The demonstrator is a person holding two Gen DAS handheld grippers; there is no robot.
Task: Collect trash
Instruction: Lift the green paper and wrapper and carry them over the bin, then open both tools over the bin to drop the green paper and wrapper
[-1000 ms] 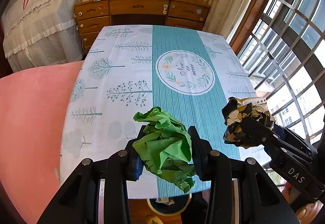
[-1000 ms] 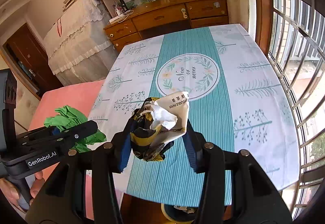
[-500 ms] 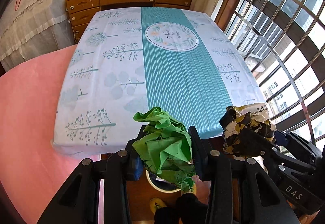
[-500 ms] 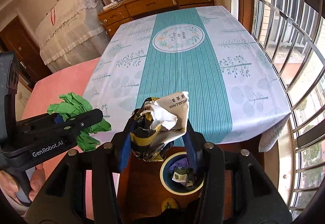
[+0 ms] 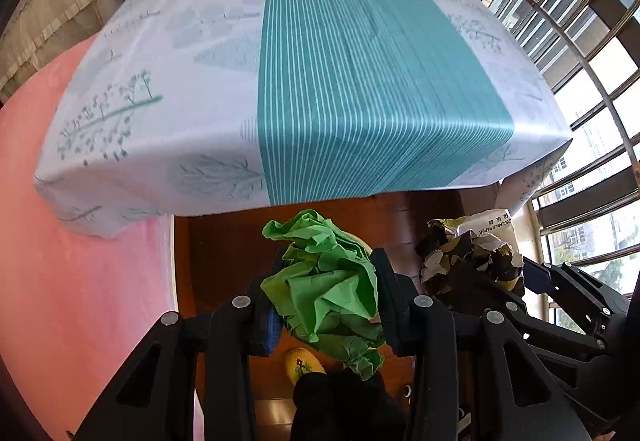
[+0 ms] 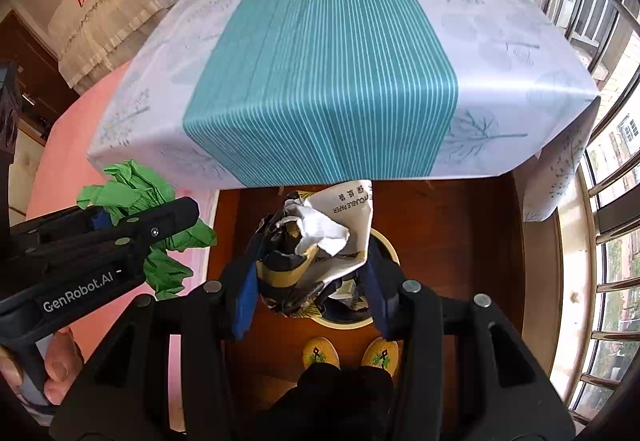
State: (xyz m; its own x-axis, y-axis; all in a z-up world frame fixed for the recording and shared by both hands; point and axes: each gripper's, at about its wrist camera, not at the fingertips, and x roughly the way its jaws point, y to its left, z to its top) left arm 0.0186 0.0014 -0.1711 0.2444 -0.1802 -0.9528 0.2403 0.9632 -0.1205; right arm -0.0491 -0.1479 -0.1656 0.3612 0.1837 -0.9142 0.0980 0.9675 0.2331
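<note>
Green crumpled paper [image 5: 326, 291], creased and matte, clenched between the black fingers [image 5: 390, 305] of the left claw [image 5: 324, 299], hanging past the near edge of the desk [image 5: 304, 81] above dark wooden floor [image 5: 224, 261]. Black, yellow and white crumpled wrapper [image 6: 316, 241], glossy, printed with small lettering on its pale face, pinched in the right claw [image 6: 312, 277], blue pads [image 6: 244, 301] pressing its sides. Directly beneath that wrapper, a round bin [image 6: 384, 241] with a pale rim, partly hidden, more scraps inside. Smooth cloth over the desk, white with grey-green tree prints and a teal band of thin white stripes down the middle, draped over the front edge and folding at the right corner [image 6: 560, 177]. Pink bedcover [image 5: 80, 281] along the left, right up against the desk side. Barred window [image 6: 600, 201] close on the right, leaving a narrow strip of floor between desk and wall. Yellow slippers [image 6: 348, 355] just behind the bin, side by side. Both claws level with each other, near but not touching, in the open gap before the desk edge.
</note>
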